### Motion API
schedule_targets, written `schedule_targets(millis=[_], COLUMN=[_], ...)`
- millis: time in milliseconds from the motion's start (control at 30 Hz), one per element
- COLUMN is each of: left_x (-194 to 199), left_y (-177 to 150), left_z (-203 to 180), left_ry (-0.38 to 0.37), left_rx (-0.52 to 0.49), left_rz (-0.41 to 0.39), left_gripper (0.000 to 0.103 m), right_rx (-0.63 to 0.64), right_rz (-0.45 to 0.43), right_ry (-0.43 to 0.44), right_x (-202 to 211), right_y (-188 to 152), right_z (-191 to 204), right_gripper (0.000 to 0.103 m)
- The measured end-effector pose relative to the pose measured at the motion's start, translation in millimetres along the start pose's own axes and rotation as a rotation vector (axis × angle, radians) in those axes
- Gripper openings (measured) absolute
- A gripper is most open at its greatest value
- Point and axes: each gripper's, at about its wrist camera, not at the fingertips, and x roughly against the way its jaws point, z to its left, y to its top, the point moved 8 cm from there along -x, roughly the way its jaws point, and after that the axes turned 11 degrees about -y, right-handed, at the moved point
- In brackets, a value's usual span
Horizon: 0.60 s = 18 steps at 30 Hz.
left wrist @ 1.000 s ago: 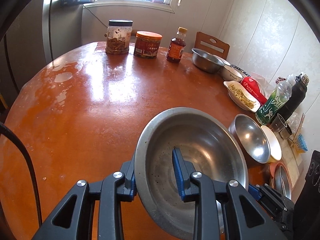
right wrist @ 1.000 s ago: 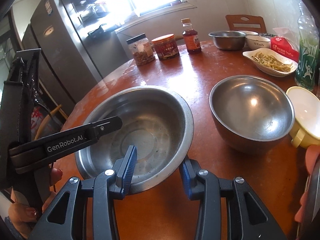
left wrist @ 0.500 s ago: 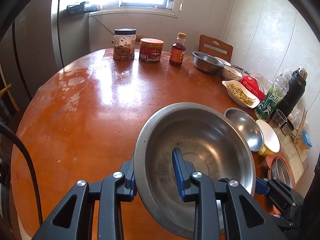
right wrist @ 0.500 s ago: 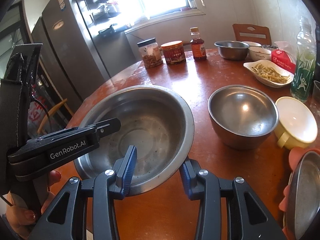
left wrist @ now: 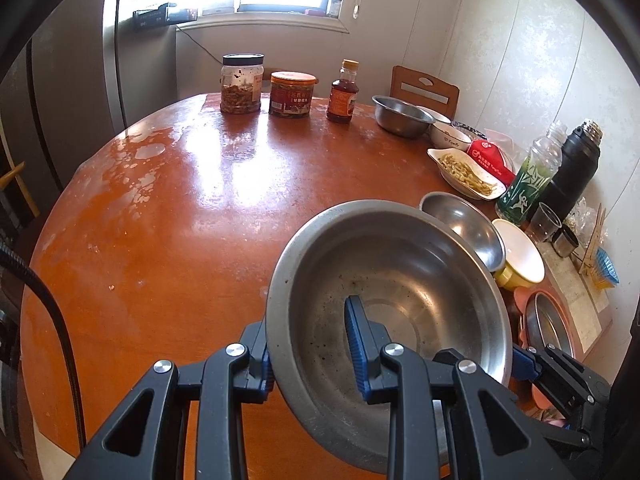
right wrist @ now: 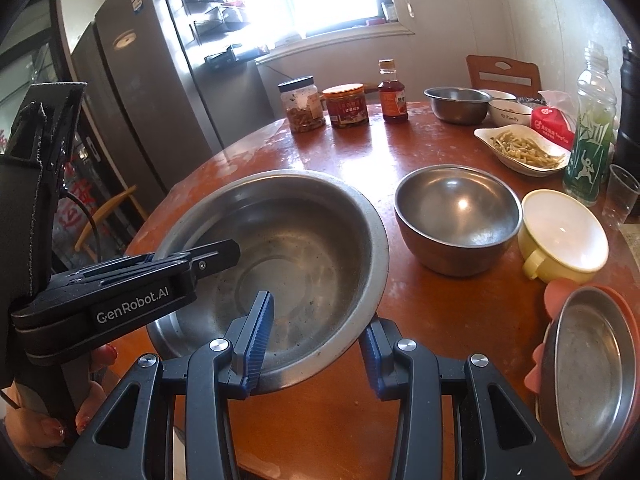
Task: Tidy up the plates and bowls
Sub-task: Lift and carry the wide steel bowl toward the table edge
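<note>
Both claws are clamped on the big steel bowl [left wrist: 392,304]: left claw [left wrist: 310,354] on its left rim, right claw [right wrist: 316,350] on the near rim. Bowl's held tilted over the table [left wrist: 168,216]; the smaller steel bowl [right wrist: 456,216] sits to its right (right claw's nearer).

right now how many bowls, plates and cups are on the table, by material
steel bowls: 3, the large basin held by both grippers, the round bowl, the far bowl
white ceramic bowls: 1, the small one
white dishes with food: 1
steel plates: 1
yellow cups: 1
clear plastic cups: 1
total: 8
</note>
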Motion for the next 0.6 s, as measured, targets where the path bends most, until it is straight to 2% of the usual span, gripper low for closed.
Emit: schedule_targets(millis=[600], left_x=[-3.2], left_y=[-34.1], left_z=[-4.1], left_ry=[0.014], left_rx=[0.014], left_rz=[0.032], left_gripper=[0.030], right_rx=[0.037], right_rz=[0.042], right_ry=[0.012], right_x=[4.9], right_y=[-27.8], right_z=[-5.1], right_gripper=[0.043])
